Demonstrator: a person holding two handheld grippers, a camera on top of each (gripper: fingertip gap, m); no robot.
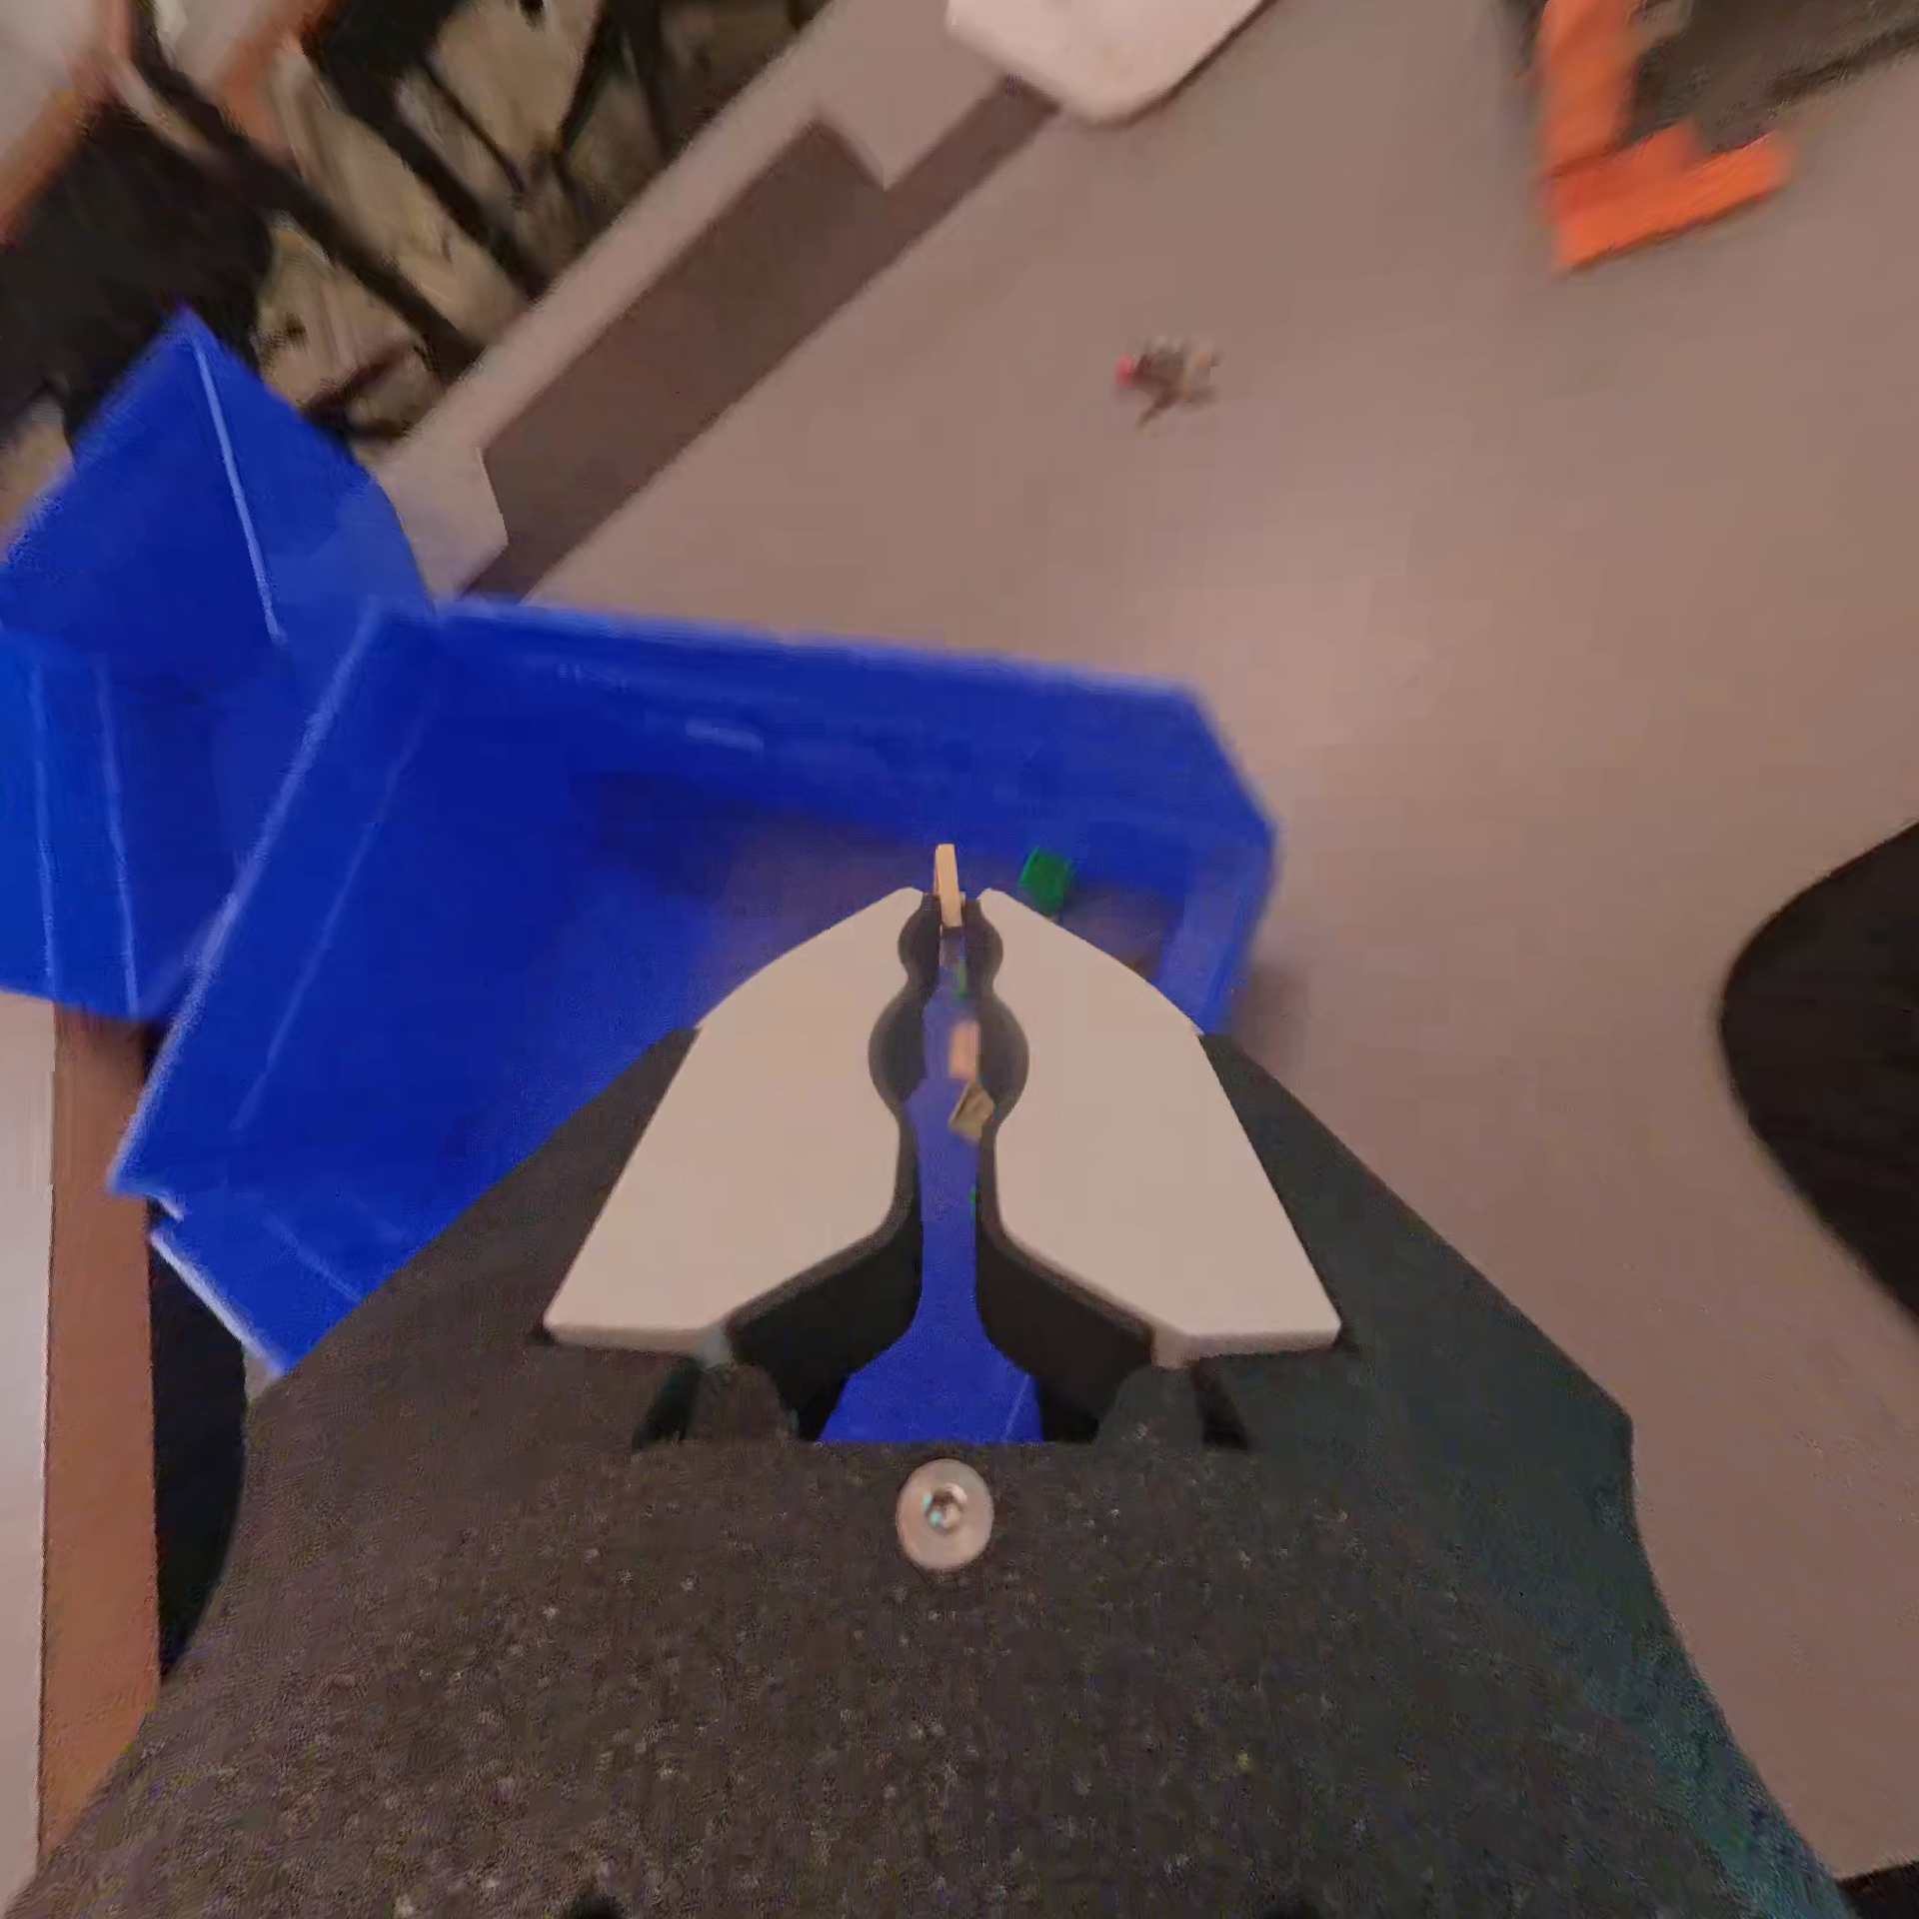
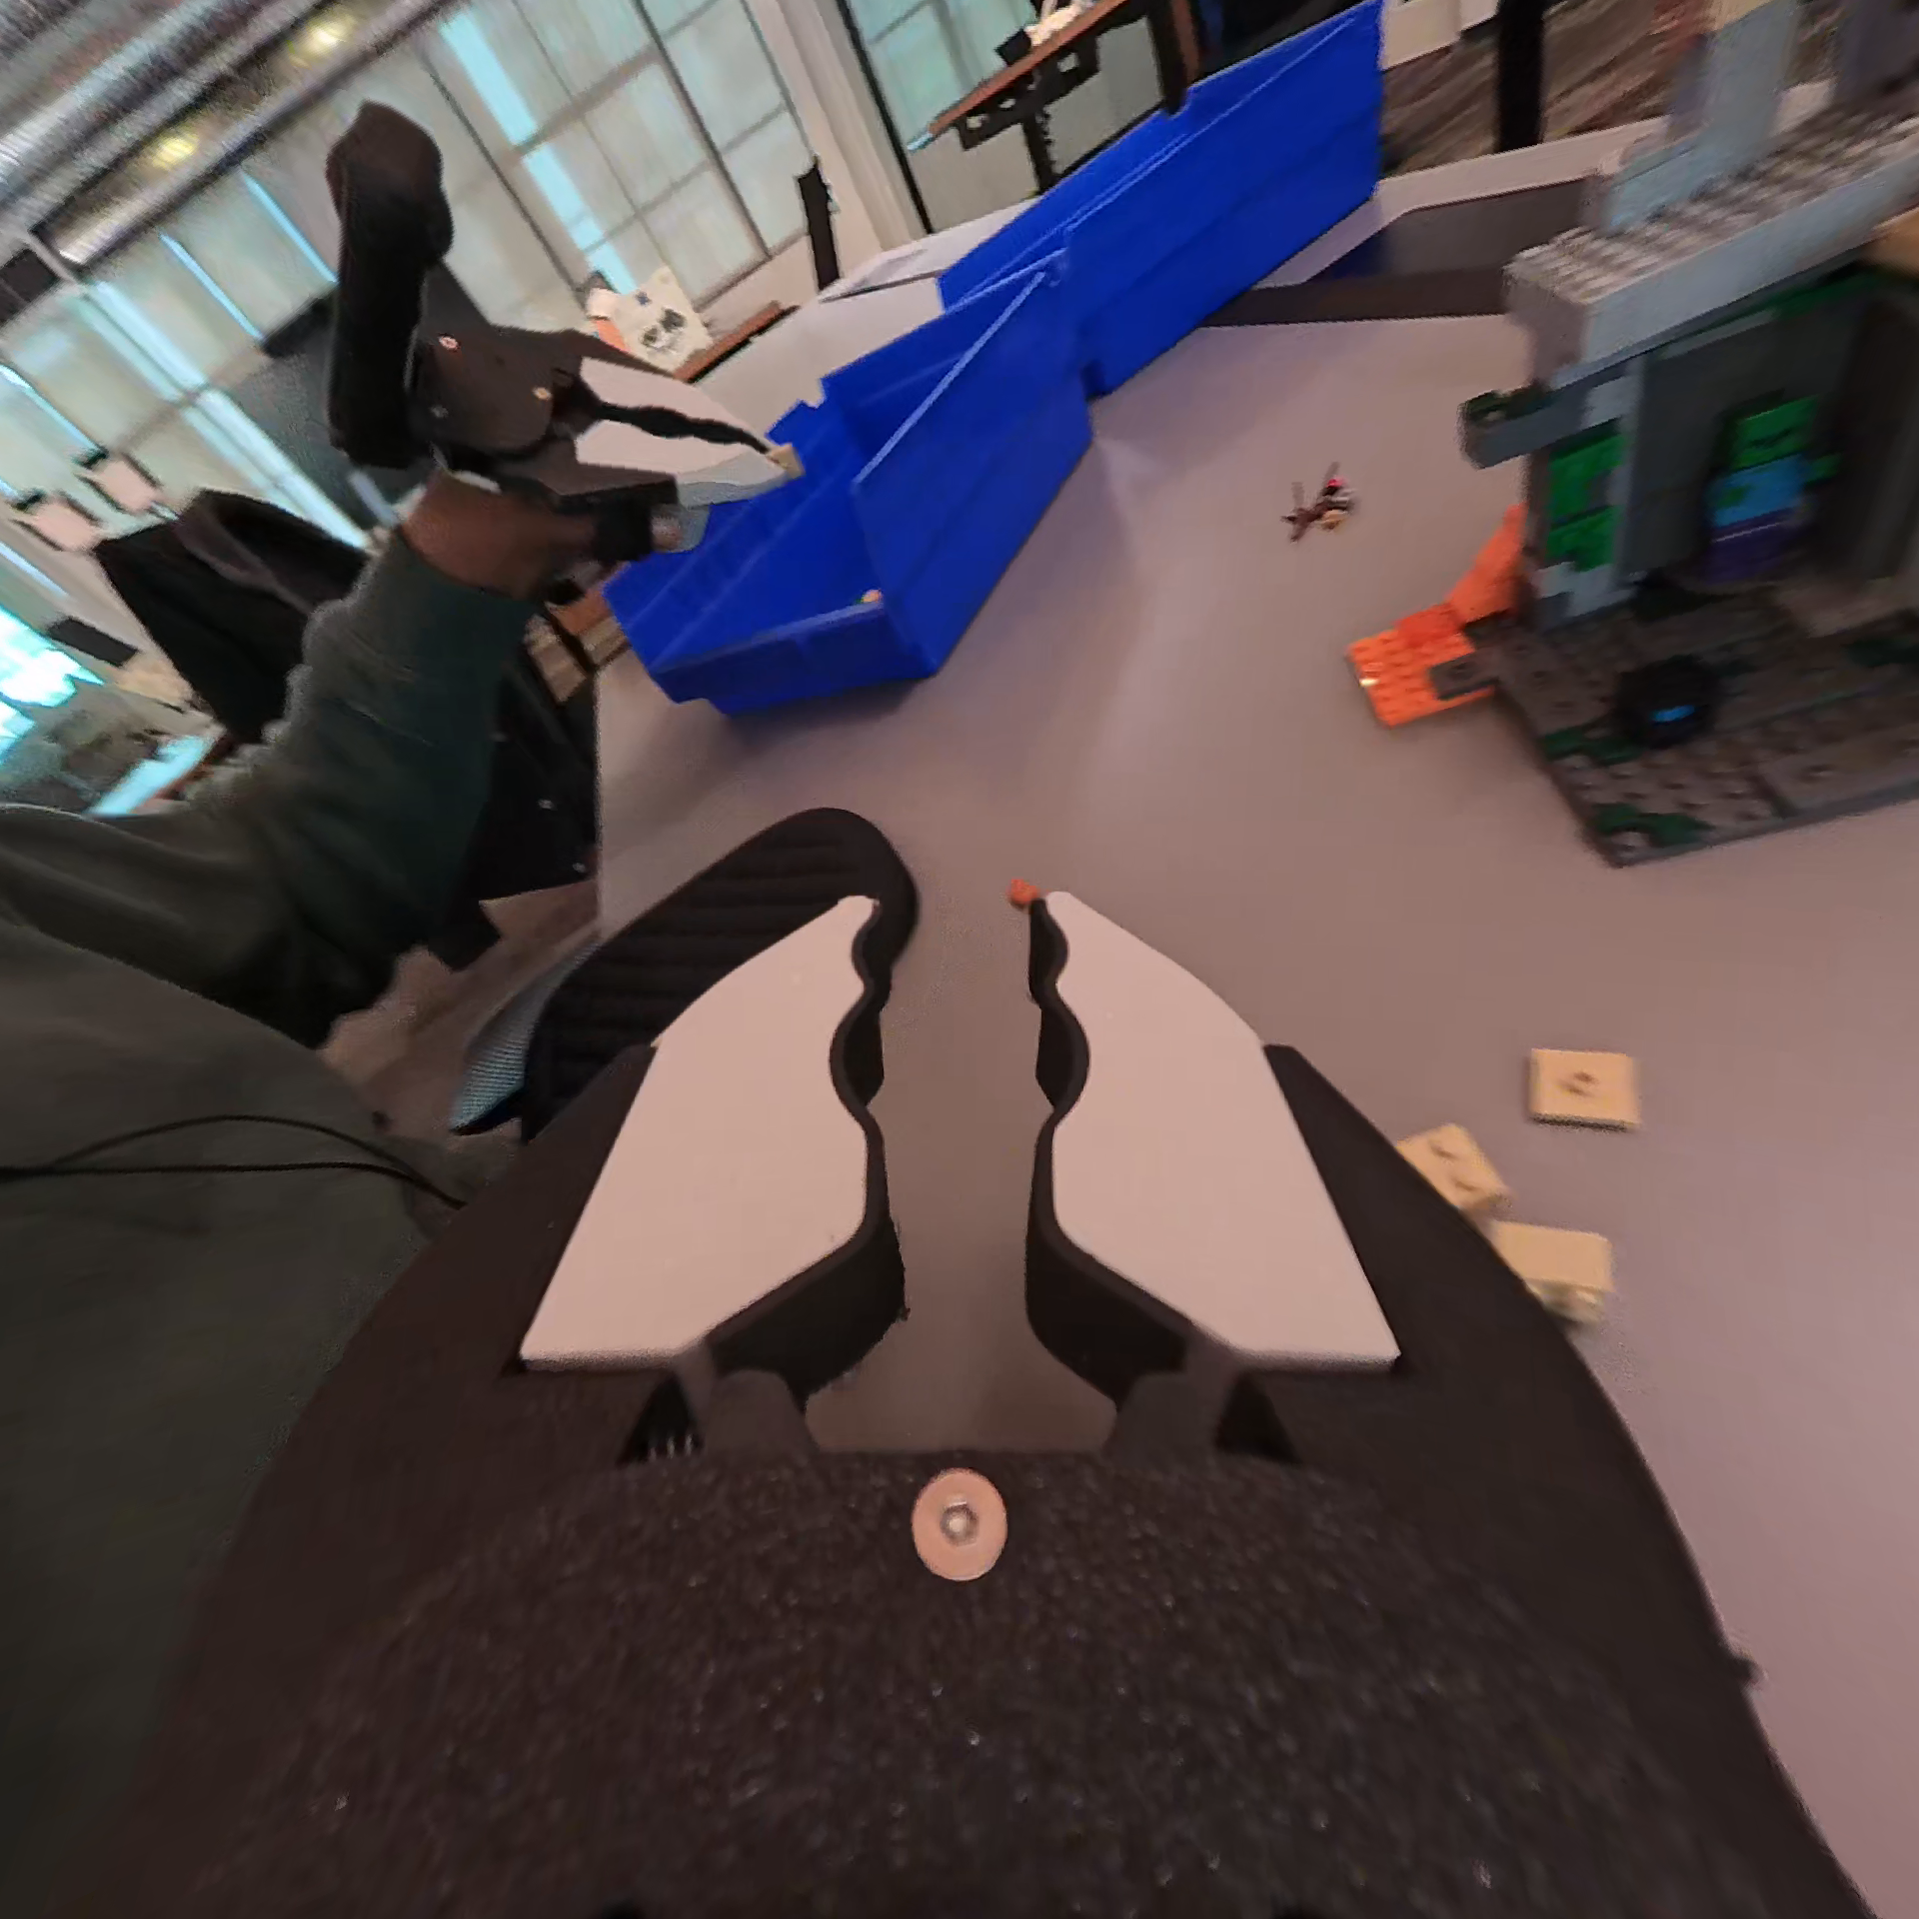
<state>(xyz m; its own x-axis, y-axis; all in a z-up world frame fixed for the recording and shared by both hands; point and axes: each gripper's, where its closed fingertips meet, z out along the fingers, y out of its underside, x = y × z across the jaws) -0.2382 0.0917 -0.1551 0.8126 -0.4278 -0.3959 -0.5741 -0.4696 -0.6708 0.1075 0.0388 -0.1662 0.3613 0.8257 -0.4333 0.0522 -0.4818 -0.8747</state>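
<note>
Tan brick piece (image 1: 946, 877) is pinched by left gripper (image 1: 950, 901) above blue bin (image 1: 665, 727); right gripper (image 2: 961, 909) is held spread over tabletop (image 2: 1298, 935).

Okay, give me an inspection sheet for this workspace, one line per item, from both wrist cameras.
Surface: grey table, mostly bare in the middle.
Job's things: blue bins in a row at the table's edge; a small tan brick pinched over the nearest bin; loose small pieces inside it.
Clutter: a brick-built grey model with an orange section; three tan plates; a tiny dark figure; a tiny orange piece.
Grippers: left hand-held gripper shut on the tan brick; right hand-held gripper open, empty, low over the table.
Cables: nothing seen.
Surroundings: windows, other desks, a dark green sleeve.
</note>
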